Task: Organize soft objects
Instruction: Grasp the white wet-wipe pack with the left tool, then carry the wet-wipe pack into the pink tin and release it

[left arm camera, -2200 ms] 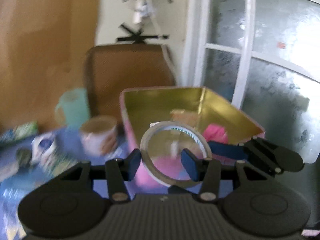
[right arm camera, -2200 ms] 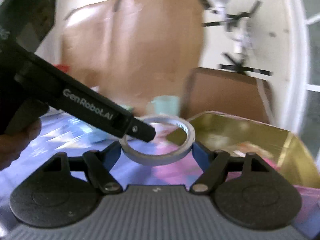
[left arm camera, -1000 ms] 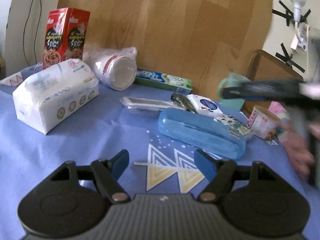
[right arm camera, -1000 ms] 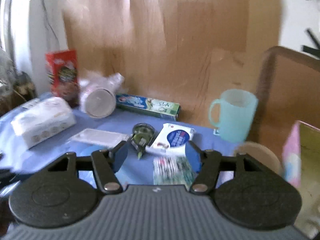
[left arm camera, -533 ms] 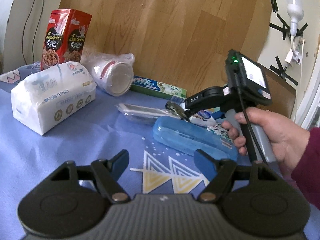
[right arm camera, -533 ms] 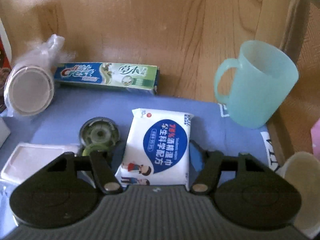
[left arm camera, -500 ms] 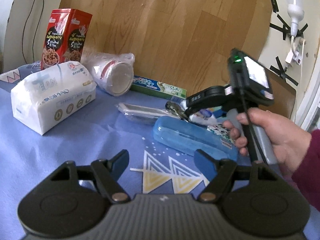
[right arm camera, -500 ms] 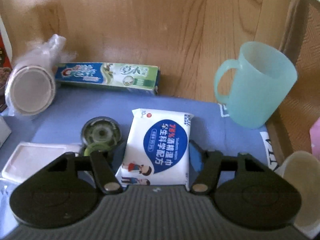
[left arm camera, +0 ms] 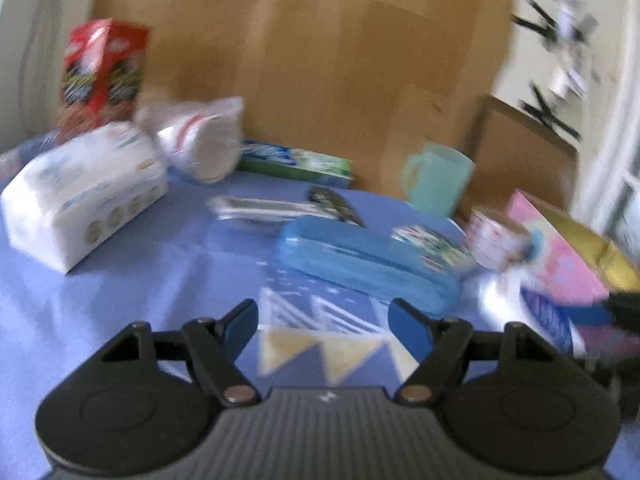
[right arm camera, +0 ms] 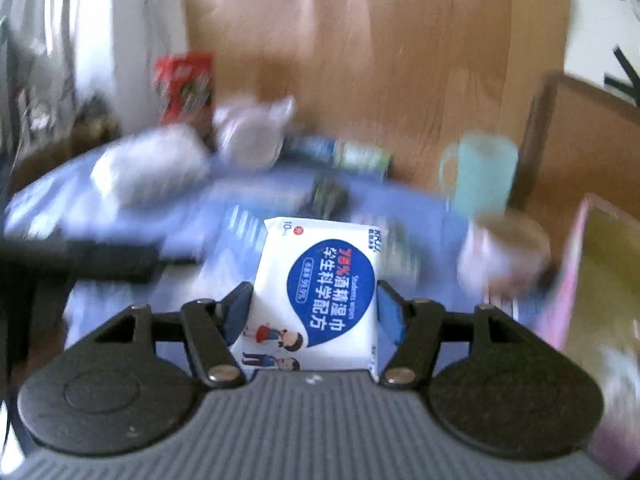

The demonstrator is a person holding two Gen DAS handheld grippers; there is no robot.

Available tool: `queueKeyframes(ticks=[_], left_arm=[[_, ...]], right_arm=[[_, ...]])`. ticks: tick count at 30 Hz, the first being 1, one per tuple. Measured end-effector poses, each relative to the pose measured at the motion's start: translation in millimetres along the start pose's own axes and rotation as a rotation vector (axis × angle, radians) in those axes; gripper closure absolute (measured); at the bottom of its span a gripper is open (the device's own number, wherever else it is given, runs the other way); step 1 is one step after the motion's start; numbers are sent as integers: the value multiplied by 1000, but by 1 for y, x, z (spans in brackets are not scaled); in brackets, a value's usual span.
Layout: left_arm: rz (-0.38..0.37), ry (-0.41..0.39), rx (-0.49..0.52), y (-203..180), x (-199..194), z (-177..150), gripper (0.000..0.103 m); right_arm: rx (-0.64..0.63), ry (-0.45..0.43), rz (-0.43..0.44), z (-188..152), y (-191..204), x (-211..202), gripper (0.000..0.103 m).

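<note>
My right gripper (right arm camera: pixel 315 300) is shut on a small white and blue wet-wipe pack (right arm camera: pixel 320 292), which hangs clear of the blue tablecloth (right arm camera: pixel 200 216). The left wrist view shows that pack (left arm camera: pixel 536 308) blurred at the right edge, beside the pink box with a gold inside (left arm camera: pixel 560 256). My left gripper (left arm camera: pixel 324 314) stands open low over the cloth with nothing between its fingers. A big white tissue pack (left arm camera: pixel 84 188) lies at the far left.
A blue plastic case (left arm camera: pixel 368 256) lies just beyond my left gripper. A teal mug (left arm camera: pixel 438 178), a paper cup (left arm camera: pixel 496 236), a toothpaste box (left arm camera: pixel 296 164), wrapped cups (left arm camera: pixel 204 148) and a red carton (left arm camera: pixel 104 72) stand along the wooden back board.
My right gripper has taken the wipe pack off the cloth and carried it to the right, toward the pink box. The left gripper has hardly moved.
</note>
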State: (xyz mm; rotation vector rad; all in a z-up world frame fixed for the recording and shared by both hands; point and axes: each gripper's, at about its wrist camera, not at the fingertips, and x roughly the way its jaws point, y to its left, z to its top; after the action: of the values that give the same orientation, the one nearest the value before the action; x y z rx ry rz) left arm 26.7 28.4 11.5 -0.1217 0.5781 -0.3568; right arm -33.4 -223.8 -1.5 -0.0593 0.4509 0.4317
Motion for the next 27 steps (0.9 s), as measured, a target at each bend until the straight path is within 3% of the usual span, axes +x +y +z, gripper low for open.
queueKeyframes(ticks=[5, 9, 13, 15, 16, 17, 21, 27], left_arm=[[-192, 117, 17, -46, -4, -7, 29], [-267, 220, 5, -68, -7, -10, 33], [-297, 302, -6, -82, -1, -16, 34], [-278, 289, 35, -91, 0, -19, 36], [-279, 291, 50, -96, 0, -20, 47], [-306, 308, 48, -100, 2, -20, 51], [-312, 265, 111, -128, -3, -8, 51], [-413, 156, 232, -194, -8, 32, 51]], right_arm=[[7, 28, -66, -38, 5, -8, 30], [24, 14, -53, -48, -3, -11, 18], [38, -19, -29, -59, -6, -14, 19], [55, -33, -5, -62, -8, -15, 26], [55, -41, -2, -62, -7, -16, 27], [51, -53, -4, -63, -6, -17, 32], [2, -146, -73, -65, -6, -34, 33], [78, -322, -216, -56, -46, -78, 33]])
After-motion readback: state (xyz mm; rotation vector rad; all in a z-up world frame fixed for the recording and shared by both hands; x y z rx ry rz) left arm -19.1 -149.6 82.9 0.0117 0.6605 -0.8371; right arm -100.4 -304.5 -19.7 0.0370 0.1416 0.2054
